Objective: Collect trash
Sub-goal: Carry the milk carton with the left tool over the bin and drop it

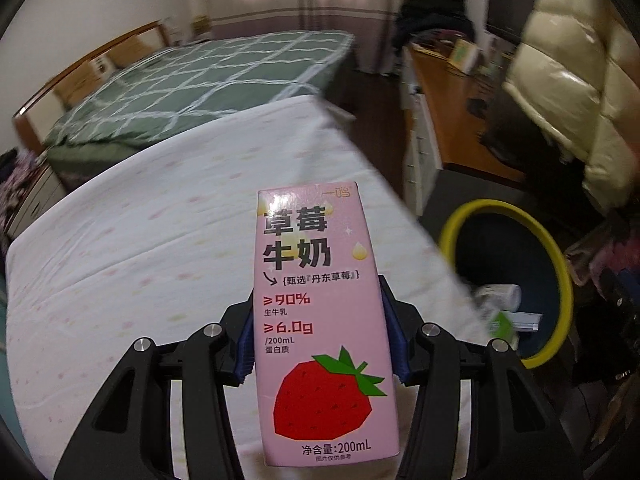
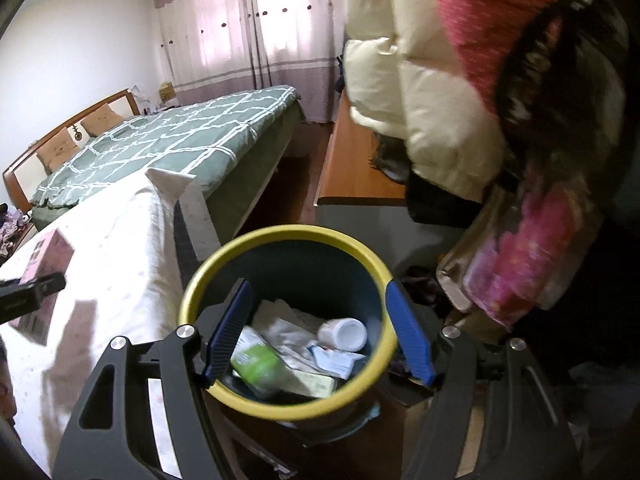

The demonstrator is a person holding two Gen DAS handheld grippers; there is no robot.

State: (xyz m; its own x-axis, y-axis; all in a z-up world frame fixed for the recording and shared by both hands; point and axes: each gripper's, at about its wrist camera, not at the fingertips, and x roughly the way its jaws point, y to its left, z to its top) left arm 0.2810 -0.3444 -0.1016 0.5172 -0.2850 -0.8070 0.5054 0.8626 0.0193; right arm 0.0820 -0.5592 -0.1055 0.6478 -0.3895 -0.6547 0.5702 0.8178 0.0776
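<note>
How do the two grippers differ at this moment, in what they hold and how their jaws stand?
The left gripper is shut on the pink strawberry milk carton; the right gripper holds nothing. The left's blue pads press the carton's sides, while the right's jaws stand apart. The left is above the white sheet; the right is over the yellow-rimmed bin, which already holds trash. Both share black frames and blue pads.

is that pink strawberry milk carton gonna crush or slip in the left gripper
The strawberry milk carton probably stays stiff: its walls look flat and undented between the left gripper's pads. Being trash, it's likely empty and light. Its glossy faces could slip, though the ribbed pads should help.
</note>
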